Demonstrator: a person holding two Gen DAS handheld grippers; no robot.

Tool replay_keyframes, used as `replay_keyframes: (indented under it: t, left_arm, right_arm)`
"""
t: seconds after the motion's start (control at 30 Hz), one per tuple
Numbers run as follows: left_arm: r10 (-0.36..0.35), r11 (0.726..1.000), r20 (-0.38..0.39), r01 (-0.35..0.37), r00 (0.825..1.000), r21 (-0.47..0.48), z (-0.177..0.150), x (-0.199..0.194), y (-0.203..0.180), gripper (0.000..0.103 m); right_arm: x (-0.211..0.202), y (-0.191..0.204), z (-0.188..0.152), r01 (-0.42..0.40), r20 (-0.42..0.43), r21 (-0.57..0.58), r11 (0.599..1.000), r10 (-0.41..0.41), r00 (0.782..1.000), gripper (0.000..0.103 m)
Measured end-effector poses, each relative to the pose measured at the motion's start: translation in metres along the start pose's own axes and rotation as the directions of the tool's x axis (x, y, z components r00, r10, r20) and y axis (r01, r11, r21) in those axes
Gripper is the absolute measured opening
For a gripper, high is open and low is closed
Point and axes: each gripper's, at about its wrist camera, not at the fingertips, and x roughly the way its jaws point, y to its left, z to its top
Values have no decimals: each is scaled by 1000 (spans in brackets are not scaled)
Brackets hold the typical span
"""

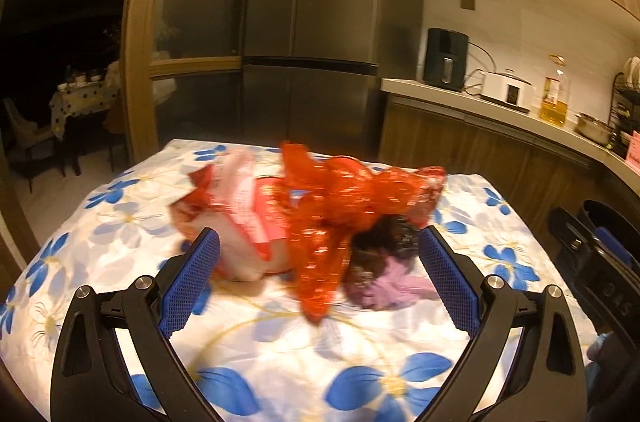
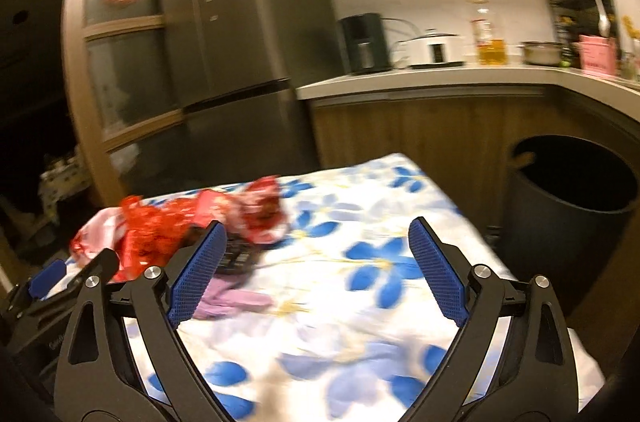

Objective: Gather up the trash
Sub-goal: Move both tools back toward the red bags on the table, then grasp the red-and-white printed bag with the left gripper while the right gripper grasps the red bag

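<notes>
**Left gripper lined up on the trash heap, bin waiting at the right**

Left wrist view: the left gripper [image 1: 319, 254] is spread wide and holds nothing. Its two blue pads flank the near edge of a heap of trash in the middle of the frame, on a desk covered by a blue-flowered cloth [image 1: 280, 342]. The heap is a crumpled red plastic wrapper [image 1: 340, 198] draped over a pink-and-white packet [image 1: 240, 218], with a dark wrapper [image 1: 384, 242] and a pale purple scrap [image 1: 396, 286] at its lower right. Whether the pads touch any of it cannot be told. The heap's long axis runs left to right across the frame; one tail of the red wrapper hangs down toward the camera. The right gripper's black body shows at the right edge.

Right wrist view: the right gripper [image 2: 316, 268] is also spread wide and empty, over bare cloth in the centre. The same heap lies at centre left, partly behind its left pad, with the purple scrap nearest. A dark round trash bin [image 2: 568, 222] stands open beside the desk at the right edge. The picture is blurred.

Judgement: this looks like the approach before a grasp. Next the left gripper likely needs to advance and drop so the pads bracket the red wrapper, then close. The loose film may slip or leave pieces behind.
</notes>
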Motion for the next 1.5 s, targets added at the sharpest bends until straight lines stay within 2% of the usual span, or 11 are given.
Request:
replay_keyframes:
  t: [0.23,0.4,0.6,0.67,0.77,0.83,1.07,1.17,1.5]
  left_arm:
    - [53,998,-19,-54,998,-44,-3,5,38,95]
    - [83,995,-23,-84,996,-57,-1,8,55,95]
    - [91,994,-25,-92,996,-63,1,12,62,95]
    - [88,994,-29,-90,996,-66,1,15,63,95]
    - [89,993,-33,-92,995,-70,3,19,65,95]
    - [91,993,-35,-94,995,-74,3,21,67,95]
    - [103,990,-29,-105,994,-93,11,30,75,95]
    - [85,990,-59,-91,995,-109,15,40,77,89]
    - [25,986,-166,-52,986,-157,5,61,85,45]
  right_arm:
    - [41,47,0,-135,-59,-24,991,134,989,79]
    - [65,69,-1,-185,-101,-18,982,183,978,72]
    - [85,85,-8,-233,-155,4,972,231,961,49]
    - [86,90,-10,-248,-161,-9,969,243,956,31]
    - [84,95,-11,-275,-162,-33,961,267,950,13]
    - [82,97,-11,-289,-156,-47,956,279,948,5]
    - [66,92,-5,-286,-122,-49,957,279,953,1]
    - [56,87,-1,-285,-103,-39,958,280,954,1]
    - [30,72,4,-266,-74,-47,963,263,962,1]
